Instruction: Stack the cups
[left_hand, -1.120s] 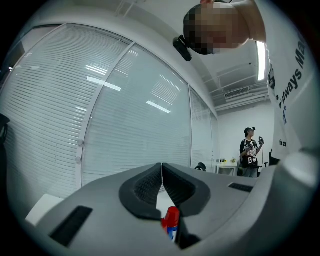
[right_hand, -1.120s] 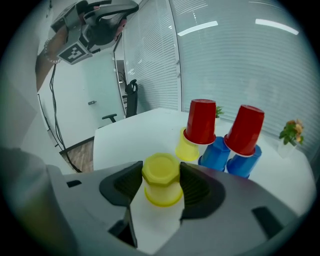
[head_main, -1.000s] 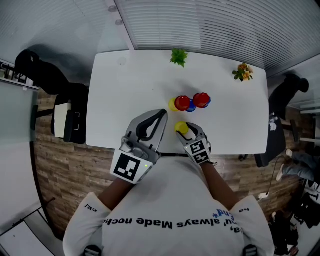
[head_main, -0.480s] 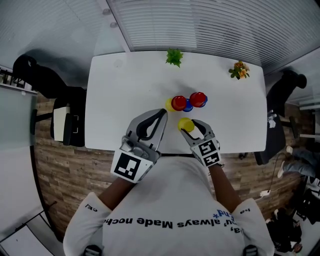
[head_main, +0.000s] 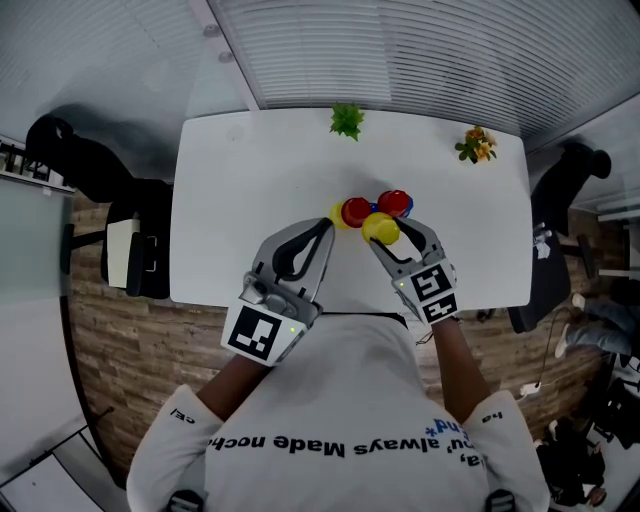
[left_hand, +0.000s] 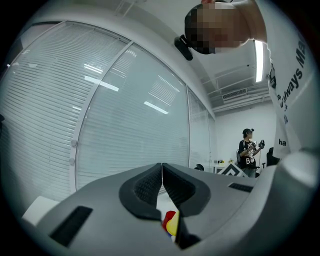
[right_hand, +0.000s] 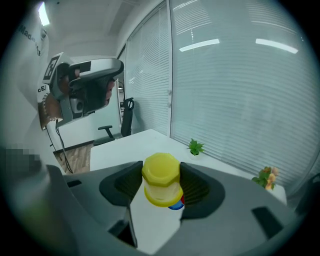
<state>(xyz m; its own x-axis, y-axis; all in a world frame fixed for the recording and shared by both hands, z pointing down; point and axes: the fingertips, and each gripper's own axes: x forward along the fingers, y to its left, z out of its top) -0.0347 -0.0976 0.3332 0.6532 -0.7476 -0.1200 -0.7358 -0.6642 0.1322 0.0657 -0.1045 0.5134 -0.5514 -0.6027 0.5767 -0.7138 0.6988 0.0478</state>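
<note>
Right claw (right_hand: 161, 172) pinching one yellow cup (head_main: 381, 229); left claw (left_hand: 161, 172) pressed together; two red cups (head_main: 356, 211) on table (head_main: 240, 200).

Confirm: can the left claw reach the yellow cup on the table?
Likely yes: yellow cup sits just past left claw, nothing between; right claw holds a second yellow cup aside. Shut jaws must open first.

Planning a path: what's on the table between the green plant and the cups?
Nothing; the head view shows bare white table between the green plant and the cups.
</note>
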